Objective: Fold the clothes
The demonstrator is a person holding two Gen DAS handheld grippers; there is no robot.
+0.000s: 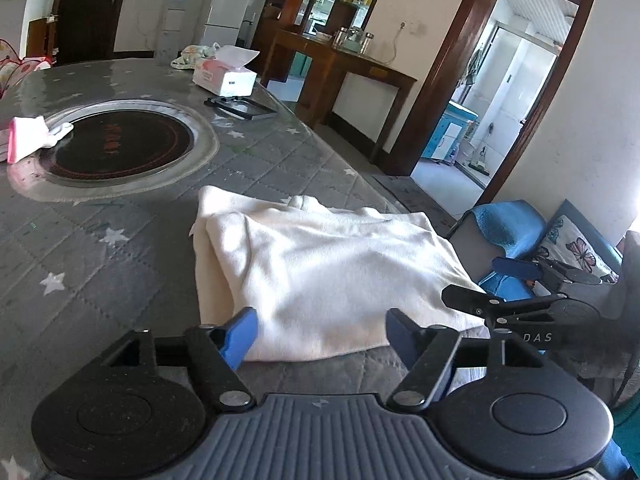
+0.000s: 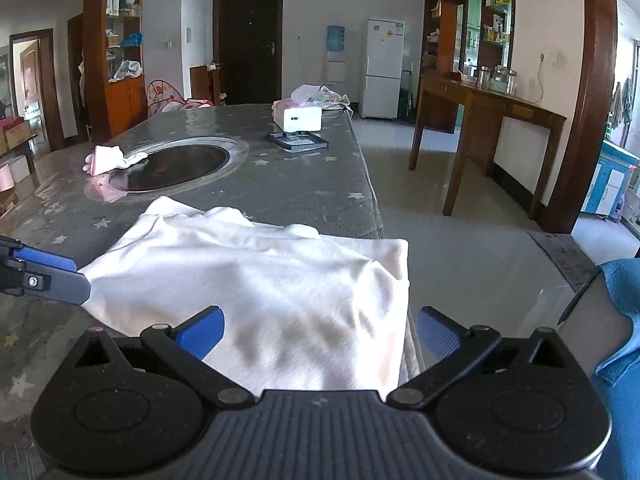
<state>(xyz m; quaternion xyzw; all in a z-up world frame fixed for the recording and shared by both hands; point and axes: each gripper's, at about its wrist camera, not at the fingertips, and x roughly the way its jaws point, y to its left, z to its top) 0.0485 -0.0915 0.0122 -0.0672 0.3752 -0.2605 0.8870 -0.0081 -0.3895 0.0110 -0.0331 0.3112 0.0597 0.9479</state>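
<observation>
Cloth (image 1: 320, 272) lay folded, white, at the near edge of the grey star-patterned bench (image 1: 120, 264), one corner hanging over the side. Your left tongs (image 1: 322, 338) stood wide, empty, fingers just short of its near hem. Your right tongs (image 2: 320, 330) were wide too, over the overhanging corner, gripping nothing. A tissue box (image 2: 298, 116) sat far back.
</observation>
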